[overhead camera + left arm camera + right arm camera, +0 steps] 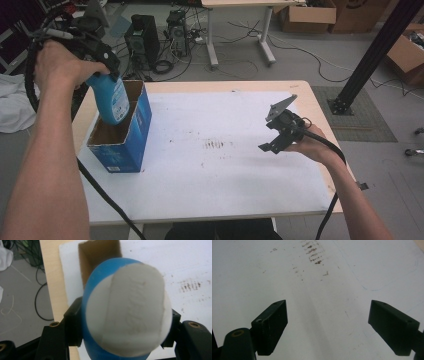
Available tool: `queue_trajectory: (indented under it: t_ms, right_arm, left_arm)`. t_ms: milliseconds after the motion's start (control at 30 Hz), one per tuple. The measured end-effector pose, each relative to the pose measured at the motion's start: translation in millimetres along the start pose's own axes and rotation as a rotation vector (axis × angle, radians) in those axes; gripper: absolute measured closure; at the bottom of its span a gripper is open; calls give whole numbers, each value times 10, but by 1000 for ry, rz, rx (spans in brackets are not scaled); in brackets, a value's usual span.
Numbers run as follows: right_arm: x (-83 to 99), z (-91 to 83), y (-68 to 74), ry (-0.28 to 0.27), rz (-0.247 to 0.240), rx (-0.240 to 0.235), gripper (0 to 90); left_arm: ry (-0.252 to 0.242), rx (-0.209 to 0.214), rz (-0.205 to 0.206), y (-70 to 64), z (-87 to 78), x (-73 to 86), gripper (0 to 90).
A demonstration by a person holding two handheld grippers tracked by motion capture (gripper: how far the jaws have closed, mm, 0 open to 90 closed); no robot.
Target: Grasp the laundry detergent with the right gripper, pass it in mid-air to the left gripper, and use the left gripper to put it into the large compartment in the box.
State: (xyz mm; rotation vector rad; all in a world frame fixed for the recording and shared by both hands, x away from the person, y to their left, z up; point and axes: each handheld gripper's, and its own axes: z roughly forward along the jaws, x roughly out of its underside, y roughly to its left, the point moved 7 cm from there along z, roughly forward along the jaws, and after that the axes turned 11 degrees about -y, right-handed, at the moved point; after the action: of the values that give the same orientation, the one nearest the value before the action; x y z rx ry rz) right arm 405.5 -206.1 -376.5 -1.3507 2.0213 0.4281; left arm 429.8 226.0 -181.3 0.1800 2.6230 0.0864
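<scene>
Blue bottle (113,101) hangs cap-up, its lower end dipped inside the open top of the blue carton (131,137), which stands at the table's 9 o'clock edge on the white sheet (225,165). Left gripper (102,75) is clenched on the bottle's upper part, near the cap. Right gripper (270,145) sits at about 3 o'clock, held low over the sheet with jaws spread wide and nothing between them.

Risks, judged from this pose:
- The bottle is tilted against the carton's mouth. If it goes down at that angle, its base may catch a carton wall and tip or drag the carton, since nothing braces the carton.
- The carton stands close to the table's edge, so a sideways shove toward 9 o'clock could push it off the sheet.
- The grip is high on a rounded body; a slip would drop the bottle hard into the carton.

View differences:
- Left gripper view looks down on the white cap (130,310), with both jaws pressing the blue shoulder from either side, and the brown carton interior (97,257) beyond at 12 o'clock. It confirms contact on both sides, which the high view cannot resolve.
- High view gives the insertion depth and tilt, hidden behind the cap in the gripper view.
- Right gripper view shows the spread jaws and brown scuff marks (313,252) on the sheet.
</scene>
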Motion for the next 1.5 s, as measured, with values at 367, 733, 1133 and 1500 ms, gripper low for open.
queue_trajectory:
  t_ms: [367, 733, 1133, 1500]
  right_arm:
    - [55, 70, 1, 22, 2, 5, 161]
    - [82, 84, 20, 27, -1, 8, 166]
    - [174, 133, 24, 47, 12, 8, 171]
    - [232, 142, 32, 51, 19, 9, 176]
  left_arm:
    - [35, -8, -52, 97, 329, 197, 382]
    - [34, 8, -97, 51, 738, 393, 383]
    - [56, -2, -100, 59, 1062, 592, 382]
    - [54, -20, -117, 63, 1254, 685, 382]
